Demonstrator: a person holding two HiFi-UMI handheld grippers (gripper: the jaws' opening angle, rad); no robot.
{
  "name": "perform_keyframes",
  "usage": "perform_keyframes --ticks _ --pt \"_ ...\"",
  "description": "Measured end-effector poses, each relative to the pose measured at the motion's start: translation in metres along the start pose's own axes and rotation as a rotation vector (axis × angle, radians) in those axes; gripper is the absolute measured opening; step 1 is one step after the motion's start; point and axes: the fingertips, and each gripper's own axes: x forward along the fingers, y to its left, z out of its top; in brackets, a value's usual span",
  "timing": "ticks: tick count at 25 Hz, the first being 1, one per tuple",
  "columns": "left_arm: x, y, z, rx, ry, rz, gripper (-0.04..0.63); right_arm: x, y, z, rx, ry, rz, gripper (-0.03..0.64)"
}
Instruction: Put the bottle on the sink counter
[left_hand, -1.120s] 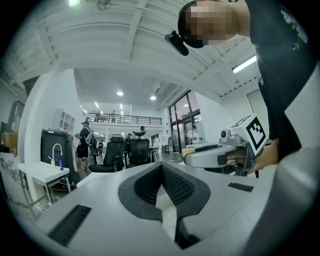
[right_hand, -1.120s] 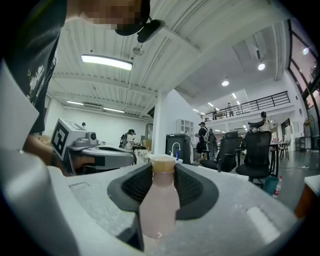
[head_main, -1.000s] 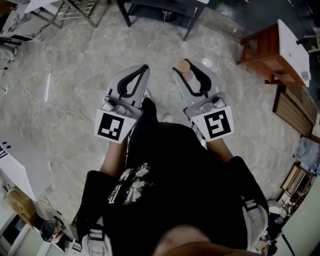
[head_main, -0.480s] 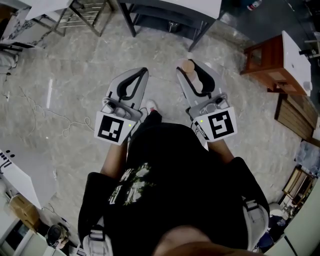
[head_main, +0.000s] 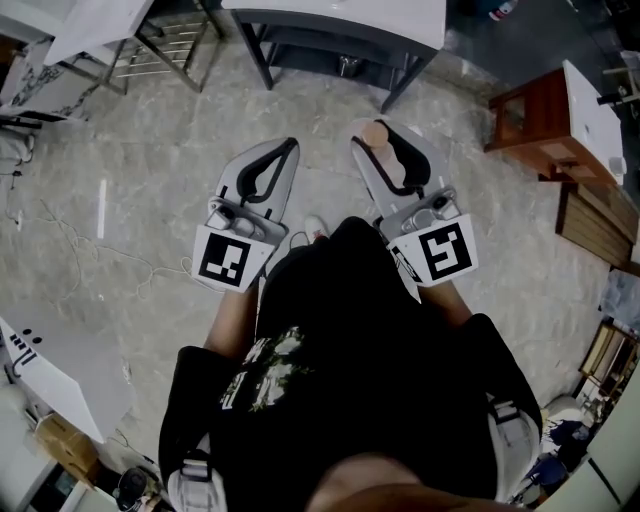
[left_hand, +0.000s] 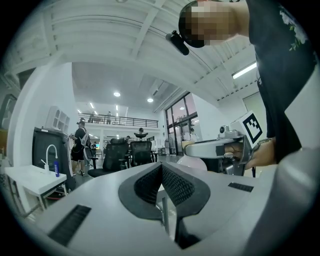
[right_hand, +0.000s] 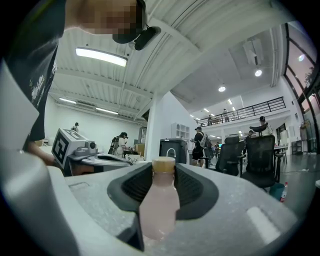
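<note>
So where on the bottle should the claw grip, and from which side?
Grip the wide, straight-sided body below the shoulder, coming in from the side with the claw level. The right claw holds the bottle that way: it stands upright, with pads on either side of the pale body and the tan cap on top. The neck tapers, so a grip there would likely slip more easily.

Straight ahead of the left gripper (head_main: 290, 148) and the right gripper (head_main: 384, 136) it's just open marble floor (head_main: 160, 130) for a bit, then a white-topped table (head_main: 340, 12) on dark legs blocks the way. Off to the right gripper's right sits a wooden cabinet (head_main: 535, 110). Ahead-left of the left gripper there's a metal rack (head_main: 165, 35), plus a loose cable (head_main: 70, 232) on the floor out to its left.
</note>
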Motion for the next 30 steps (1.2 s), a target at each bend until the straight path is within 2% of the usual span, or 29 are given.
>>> perform_keyframes --ticks 4,8,11,20,26,30 --pt "0.009 0.013 -0.001 -0.054 -0.031 -0.022 0.011 0.01 -0.004 -0.003 0.0 0.005 -0.013 0.129" --pt "0.021 0.019 -0.008 -0.021 0.0 -0.033 0.011 0.021 -0.018 -0.01 0.004 0.014 -0.028 0.129" --pt "0.029 0.033 -0.015 -0.027 0.007 -0.018 0.011 0.036 -0.028 -0.017 0.01 0.014 -0.023 0.129" --pt "0.064 0.102 -0.018 0.006 0.044 0.021 0.011 0.112 -0.06 -0.02 0.023 -0.001 0.01 0.129" --pt "0.107 0.15 -0.003 0.032 0.04 0.017 0.011 0.164 -0.093 -0.018 0.031 0.013 0.018 0.129" --pt "0.134 0.174 -0.001 0.014 0.047 0.038 0.011 0.19 -0.119 -0.019 0.04 0.025 0.035 0.129"
